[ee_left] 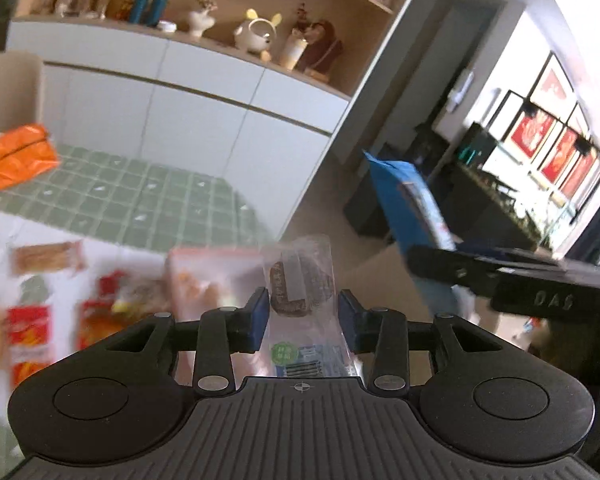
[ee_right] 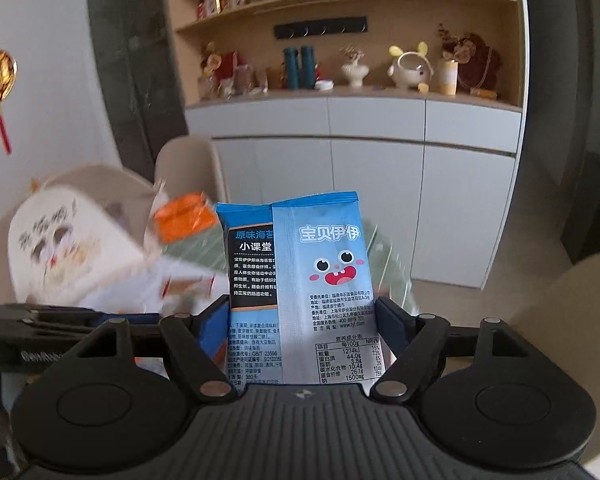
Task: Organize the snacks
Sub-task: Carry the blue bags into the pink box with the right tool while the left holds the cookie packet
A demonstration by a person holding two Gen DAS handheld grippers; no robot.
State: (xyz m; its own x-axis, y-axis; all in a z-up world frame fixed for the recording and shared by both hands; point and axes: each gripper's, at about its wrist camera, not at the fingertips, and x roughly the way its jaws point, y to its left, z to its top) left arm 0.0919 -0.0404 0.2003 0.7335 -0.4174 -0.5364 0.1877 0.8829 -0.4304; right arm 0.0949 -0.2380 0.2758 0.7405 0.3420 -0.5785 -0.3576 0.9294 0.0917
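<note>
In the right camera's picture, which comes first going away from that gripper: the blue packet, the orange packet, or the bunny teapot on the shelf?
1. Blue packet, between the right gripper's fingers.
2. Orange packet, left, on the table.
3. Bunny teapot, far back on the shelf.

Snack packets (ee_left: pixel 100 312) crowding tablecloth (ee_left: pixel 140 200)

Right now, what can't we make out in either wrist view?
- Left wrist: snack packets on the table are motion-blurred; labels unreadable.
- Left wrist: clear-wrapped pastry in the left hand-held gripper; its lower end is hidden behind the gripper body.
- Right wrist: blue seaweed packet in the right hand-held gripper blocks the table behind.
- Right wrist: white bag and orange packet blurred.
</note>
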